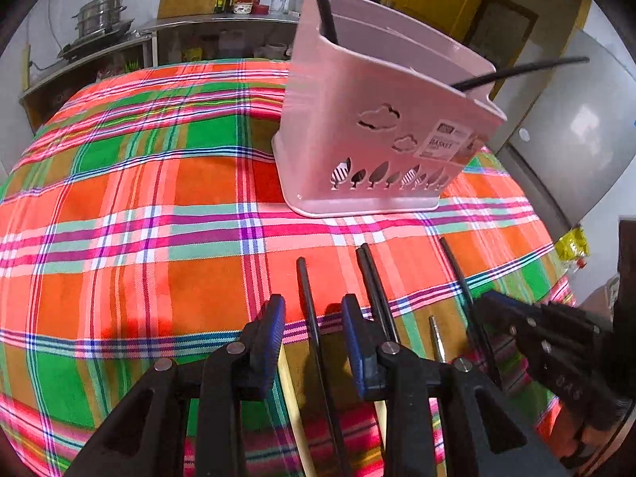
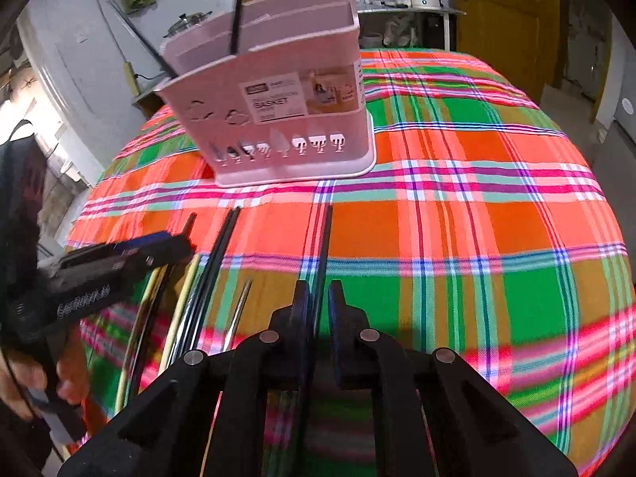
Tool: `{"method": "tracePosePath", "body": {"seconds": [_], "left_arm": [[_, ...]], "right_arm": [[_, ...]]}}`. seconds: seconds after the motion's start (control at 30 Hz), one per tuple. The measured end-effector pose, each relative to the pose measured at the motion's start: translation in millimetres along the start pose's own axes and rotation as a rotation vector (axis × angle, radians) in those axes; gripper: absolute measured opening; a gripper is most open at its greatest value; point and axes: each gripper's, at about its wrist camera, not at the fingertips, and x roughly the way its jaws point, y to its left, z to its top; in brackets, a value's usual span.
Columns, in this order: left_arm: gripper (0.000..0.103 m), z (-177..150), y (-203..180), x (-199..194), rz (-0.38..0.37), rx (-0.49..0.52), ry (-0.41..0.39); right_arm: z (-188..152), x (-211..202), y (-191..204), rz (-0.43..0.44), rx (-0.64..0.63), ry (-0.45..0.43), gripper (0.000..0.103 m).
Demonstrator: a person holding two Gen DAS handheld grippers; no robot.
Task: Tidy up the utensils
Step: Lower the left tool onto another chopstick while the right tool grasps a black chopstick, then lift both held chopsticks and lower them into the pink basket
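The left gripper (image 1: 314,344) stands wide open astride one thin black chopstick (image 1: 308,298) lying on the plaid tablecloth (image 1: 119,206). The right gripper (image 2: 318,310) is narrowed around another black chopstick (image 2: 324,246), seemingly pinching it. The pink plastic utensil basket (image 2: 274,99) stands beyond, holding two chopsticks.

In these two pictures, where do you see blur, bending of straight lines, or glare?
Left wrist view: the pink basket looks smeared on its left side, and the plaid tablecloth bulges like a dome from the fisheye lens. Right wrist view: the cloth stripes at the lower right are blurred, and the left gripper is soft; bright window glare at the far left.
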Motion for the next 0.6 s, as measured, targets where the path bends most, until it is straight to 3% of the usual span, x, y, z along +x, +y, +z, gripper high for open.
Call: {"method": "tracePosePath", "body": {"seconds": [0.13, 0.37, 0.6], "left_arm": [[0.026, 1.9, -0.9, 3.4, 0.014, 0.007, 0.000], [0.007, 7.3, 0.0, 7.2, 0.062, 0.012, 0.020], [0.005, 15.3, 5.9, -5.4, -0.002, -0.047, 0.005]], "right_arm": [[12.5, 12.5, 2.0, -0.008, -0.016, 0.011, 0.009], [28.1, 25.1, 5.8, -0.034, -0.035, 0.022, 0.005], [32.9, 11.4, 10.2, -0.008, -0.046, 0.000, 0.005]]}}
